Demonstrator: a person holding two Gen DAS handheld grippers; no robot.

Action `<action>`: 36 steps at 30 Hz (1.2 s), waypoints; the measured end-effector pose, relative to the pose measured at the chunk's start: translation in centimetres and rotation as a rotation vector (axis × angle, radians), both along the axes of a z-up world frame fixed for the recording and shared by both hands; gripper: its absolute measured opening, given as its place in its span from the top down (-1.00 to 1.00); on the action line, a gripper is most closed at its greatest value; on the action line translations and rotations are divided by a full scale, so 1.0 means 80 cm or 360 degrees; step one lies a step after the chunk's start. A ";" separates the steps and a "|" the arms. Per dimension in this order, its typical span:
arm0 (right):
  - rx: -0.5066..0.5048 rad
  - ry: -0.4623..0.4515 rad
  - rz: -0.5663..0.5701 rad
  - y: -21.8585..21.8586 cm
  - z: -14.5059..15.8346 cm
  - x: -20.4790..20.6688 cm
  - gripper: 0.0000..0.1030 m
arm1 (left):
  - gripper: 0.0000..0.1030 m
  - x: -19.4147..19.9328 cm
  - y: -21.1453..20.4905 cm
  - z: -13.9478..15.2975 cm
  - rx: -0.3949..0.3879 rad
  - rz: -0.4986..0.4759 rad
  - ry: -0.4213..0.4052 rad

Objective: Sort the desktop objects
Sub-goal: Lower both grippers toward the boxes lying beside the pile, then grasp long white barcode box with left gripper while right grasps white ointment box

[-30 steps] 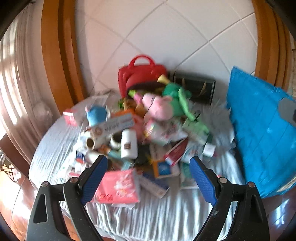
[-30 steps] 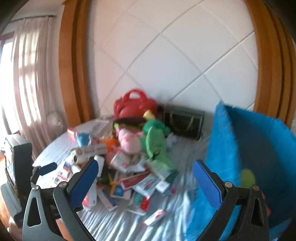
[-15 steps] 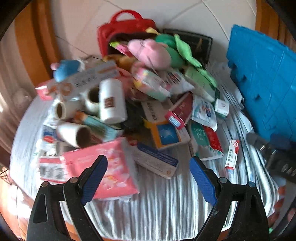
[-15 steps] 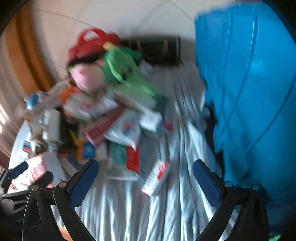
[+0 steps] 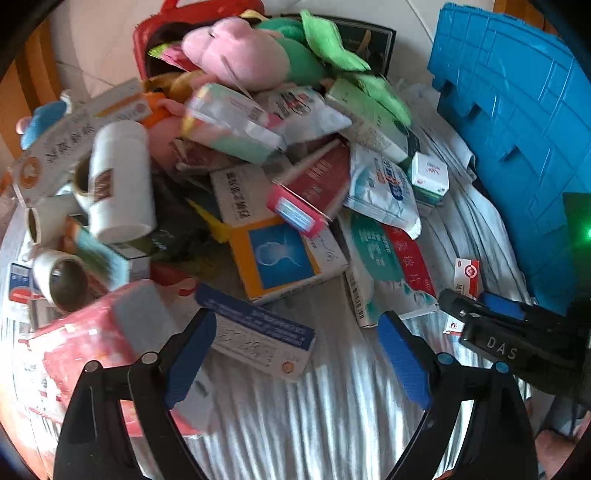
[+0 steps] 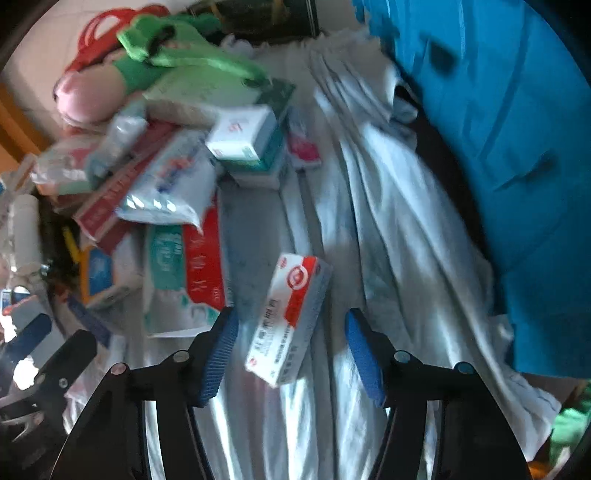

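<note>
Nearest, right gripper point(image 6: 291, 343) low over the striped cloth point(image 6: 388, 229), jaws about half apart and just been closing; the small red-and-white carton point(image 6: 290, 317) lies between the blue pads, a visible gap on each side, so nothing gripped yet. A second ago this gripper sat high with jaws fully wide and the whole table in view; now it looks steeply down on one box. Reading: first pick of the sort is under way, carton chosen because it lies alone, apart from the heap. Carton: flat, rectangular, white face with red band and round red mark, lying aslant on wrinkled cloth toward the table's near right part, between the heap and the blue bin point(image 6: 517, 147). In the left view the same carton point(image 5: 466, 275) peeks out beyond the right gripper's tip. Left gripper point(image 5: 297, 354) wide apart, holding nothing, poised over the near edge of the heap; blue-and-white box point(image 5: 258, 332) between its pads but untouched, pink tissue pack point(image 5: 92, 347) just beside its left finger. It too has come down closer than a second ago. Farther: jumbled medicine boxes, white bottle point(image 5: 120, 181), tape roll point(image 5: 61, 282). Farthest, against the wall: pink plush point(image 5: 236, 55), green plush point(image 5: 325, 40), red bag point(image 5: 199, 7).
</note>
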State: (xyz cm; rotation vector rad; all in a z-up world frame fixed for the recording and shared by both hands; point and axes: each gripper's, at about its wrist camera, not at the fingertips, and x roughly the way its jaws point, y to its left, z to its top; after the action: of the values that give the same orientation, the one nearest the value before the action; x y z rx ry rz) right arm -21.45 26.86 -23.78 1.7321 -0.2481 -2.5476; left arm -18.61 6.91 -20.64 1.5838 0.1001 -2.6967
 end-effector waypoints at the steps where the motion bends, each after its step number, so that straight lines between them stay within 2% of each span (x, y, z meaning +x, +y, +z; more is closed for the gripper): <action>1: 0.0013 0.0013 -0.0016 0.005 0.000 0.000 0.08 | -0.76 -0.004 0.005 -0.003 0.0013 -0.0007 -0.0011; 2: 0.0039 0.0029 -0.0034 0.010 0.001 0.000 0.40 | -0.76 -0.007 0.009 -0.004 0.0028 -0.0013 -0.0017; 5: 0.0042 0.0046 -0.0074 0.030 0.002 -0.001 0.41 | -0.76 -0.022 0.028 -0.008 0.0083 -0.0047 -0.0023; 10: 0.0128 0.0070 -0.0026 0.036 0.000 0.003 0.44 | -0.76 -0.059 0.063 -0.025 0.0202 -0.0055 -0.0097; 13: 0.0161 0.0065 -0.0006 0.039 -0.003 0.004 0.39 | -0.71 -0.080 0.075 -0.050 0.0213 -0.0007 -0.0209; 14: 0.0156 0.0056 0.0009 0.040 -0.005 0.004 0.38 | -0.70 -0.083 0.079 -0.056 0.0179 -0.0007 -0.0225; 15: 0.0157 0.0055 0.0019 0.041 -0.005 0.005 0.38 | -0.56 -0.081 0.086 -0.055 0.0094 -0.0027 -0.0185; 17: 0.0144 0.0051 0.0047 0.042 -0.005 0.005 0.33 | -0.55 -0.073 0.091 -0.057 0.0027 -0.0061 -0.0168; 19: 0.0133 0.0044 0.0087 0.042 -0.006 0.006 0.22 | -0.52 -0.058 0.079 -0.057 0.0064 -0.0030 -0.0174; 24: 0.0211 0.0058 0.0189 0.033 -0.006 0.007 0.22 | -0.47 -0.018 0.048 -0.041 0.0158 -0.0001 -0.0143; 26: 0.0242 0.0059 0.0232 0.031 -0.002 0.006 0.62 | -0.45 -0.006 0.041 -0.032 0.0179 -0.0002 -0.0132; 30: 0.0244 0.0092 0.0281 0.032 0.021 0.009 0.63 | -0.41 0.017 0.037 -0.010 0.0150 -0.0041 -0.0061; 31: 0.0232 0.0103 0.0289 0.033 0.028 0.010 0.63 | 0.11 0.022 0.035 -0.003 0.0133 -0.0040 -0.0032; 32: 0.0217 0.0118 0.0299 0.035 0.038 0.011 0.63 | 0.41 0.025 0.035 0.000 0.0098 -0.0040 -0.0023; 33: 0.0211 0.0126 0.0308 0.036 0.044 0.012 0.63 | 0.46 0.025 0.034 -0.001 0.0076 -0.0047 -0.0057; 35: 0.0191 0.0142 0.0326 0.039 0.059 0.015 0.63 | 0.46 0.022 0.025 -0.006 0.0143 -0.0045 -0.0104; 36: 0.0182 0.0145 0.0334 0.040 0.063 0.016 0.64 | 0.46 0.022 0.021 -0.013 0.0130 -0.0031 -0.0133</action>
State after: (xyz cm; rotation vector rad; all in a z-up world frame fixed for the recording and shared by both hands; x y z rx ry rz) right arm -20.19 30.09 -18.71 1.5762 0.0809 -2.5218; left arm -16.84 8.58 -21.69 1.7255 0.1976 -2.6693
